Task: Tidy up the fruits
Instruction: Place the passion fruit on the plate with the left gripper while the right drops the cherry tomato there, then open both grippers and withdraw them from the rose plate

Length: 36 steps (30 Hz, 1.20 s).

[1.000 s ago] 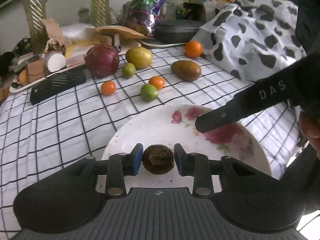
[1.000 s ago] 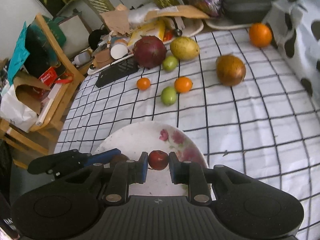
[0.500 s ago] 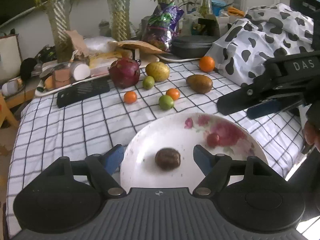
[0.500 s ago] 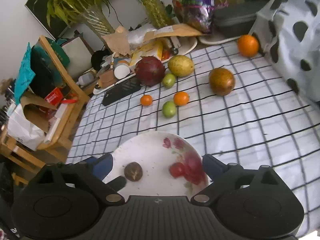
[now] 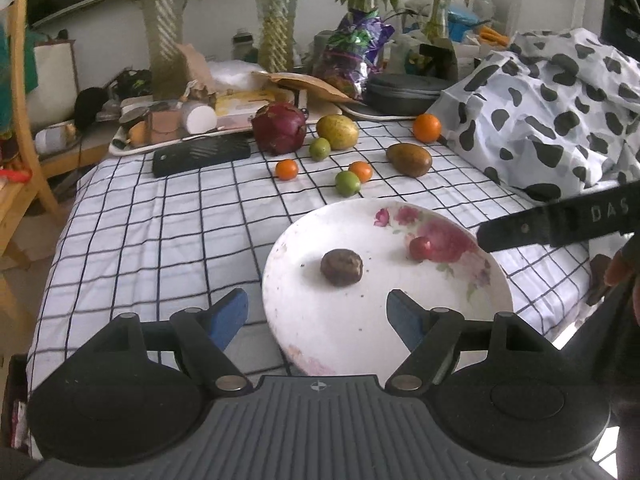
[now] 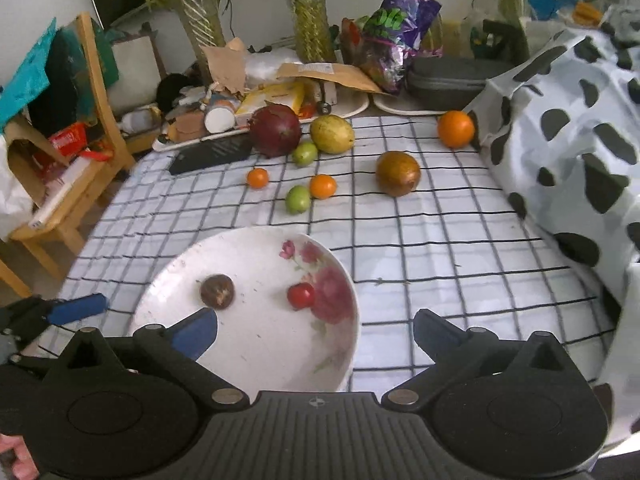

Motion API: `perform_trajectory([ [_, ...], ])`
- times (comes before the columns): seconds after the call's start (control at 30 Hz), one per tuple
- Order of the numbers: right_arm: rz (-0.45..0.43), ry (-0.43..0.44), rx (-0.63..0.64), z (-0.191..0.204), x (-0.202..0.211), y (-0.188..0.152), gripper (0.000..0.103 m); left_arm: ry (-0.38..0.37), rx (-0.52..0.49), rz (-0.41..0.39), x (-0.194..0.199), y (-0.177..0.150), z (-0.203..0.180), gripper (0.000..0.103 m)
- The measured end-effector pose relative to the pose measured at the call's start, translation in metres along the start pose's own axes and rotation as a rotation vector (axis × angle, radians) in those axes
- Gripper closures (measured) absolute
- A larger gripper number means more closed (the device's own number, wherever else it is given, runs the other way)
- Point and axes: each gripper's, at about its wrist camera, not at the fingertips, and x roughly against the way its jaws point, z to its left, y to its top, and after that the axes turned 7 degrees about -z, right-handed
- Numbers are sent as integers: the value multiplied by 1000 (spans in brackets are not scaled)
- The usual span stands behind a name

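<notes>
Both tools stand apart w/ nothing between the pads. The left tool [image 5: 316, 316] gapes over the near rim of the plate [image 5: 332, 340]; the right tool [image 6: 316, 332] has just been opening, jaws wide, empty. Plate is round, glossy white china w/ pink rose print, sitting near the front edge of the worktop [image 5: 160, 232], which wears a white cloth w/ a black grid. On the plate: a wrinkled, dull brown fruit [image 5: 341, 267] and, apart from it, a small shiny red fruit [image 5: 420, 249] on the rose print. Toward the back edge lie the rest, loose: a dark-red scaly dragon fruit [image 5: 280, 128], a smooth yellow-green mango [image 5: 337, 132], a brownish oval fruit [image 5: 409, 159], an orange [image 5: 427, 128] by the back right corner. The right view shows a wooden chair [image 6: 100, 120] w/ clutter off the left edge; the left view shows a person's fingers [image 5: 618, 272] at its right border.
</notes>
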Motion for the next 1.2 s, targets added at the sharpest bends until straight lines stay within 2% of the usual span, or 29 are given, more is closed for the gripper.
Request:
perform_trajectory([
  [0.13, -16, -65, 71, 8, 5, -5, 0, 8, 13, 10, 3, -2, 1, 28],
  [0.4, -8, -84, 110, 13, 4, -9, 0, 17, -4, 22, -1, -3, -2, 28],
  [0.87, 11, -113, 95, 4, 1, -9, 0, 56, 26, 37, -9, 1, -1, 28],
  [1.07, 15, -118, 74, 0, 0, -8, 0, 106, 13, 51, -11, 2, -1, 28],
  [1.2, 16, -120, 73, 0, -1, -7, 0, 101, 11, 55, -13, 3, 0, 28],
])
